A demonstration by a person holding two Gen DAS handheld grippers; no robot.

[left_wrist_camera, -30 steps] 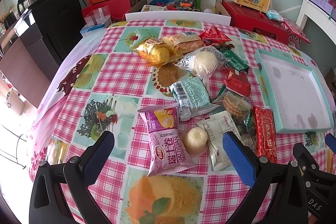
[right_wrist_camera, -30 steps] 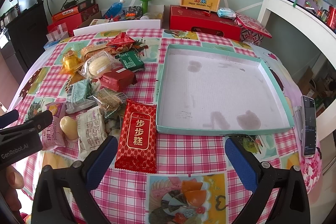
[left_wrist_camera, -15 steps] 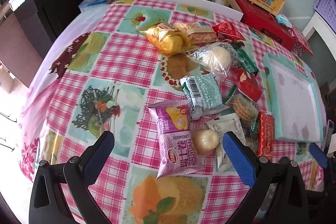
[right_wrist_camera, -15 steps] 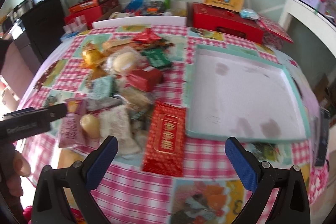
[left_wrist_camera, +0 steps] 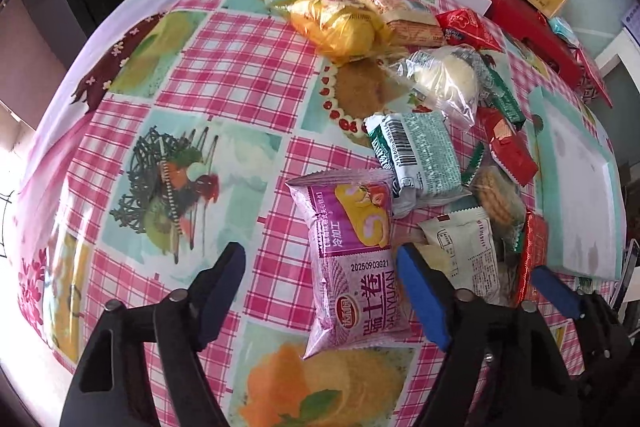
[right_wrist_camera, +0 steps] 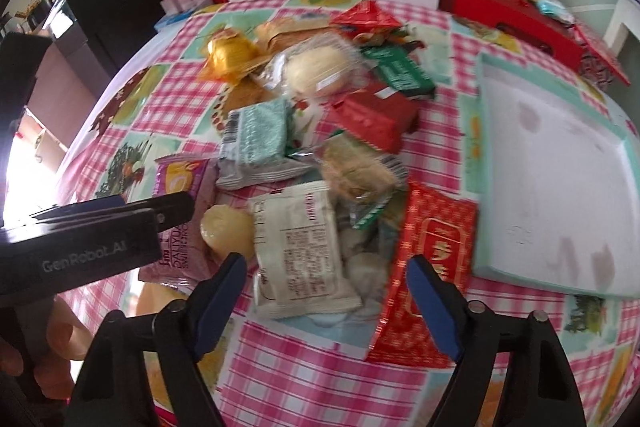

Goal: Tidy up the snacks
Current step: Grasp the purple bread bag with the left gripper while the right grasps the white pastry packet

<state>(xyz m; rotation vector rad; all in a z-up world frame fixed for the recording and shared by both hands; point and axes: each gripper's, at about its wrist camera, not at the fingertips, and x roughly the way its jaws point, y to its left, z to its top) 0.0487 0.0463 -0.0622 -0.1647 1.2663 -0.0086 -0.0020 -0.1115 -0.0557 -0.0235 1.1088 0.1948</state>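
My left gripper (left_wrist_camera: 320, 291), jaws open, straddles the purple snack packet (left_wrist_camera: 352, 259) printed "DALIYUAN", "20250903021", lying on the worktop (left_wrist_camera: 224, 75). Right gripper (right_wrist_camera: 326, 301), jaws open, hovers over the white packet (right_wrist_camera: 300, 247); left gripper's body reads "GenRobot.AI".

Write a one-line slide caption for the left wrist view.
Open left gripper straddling a purple Swiss-roll packet at the near edge of a snack pile on a checked tablecloth.
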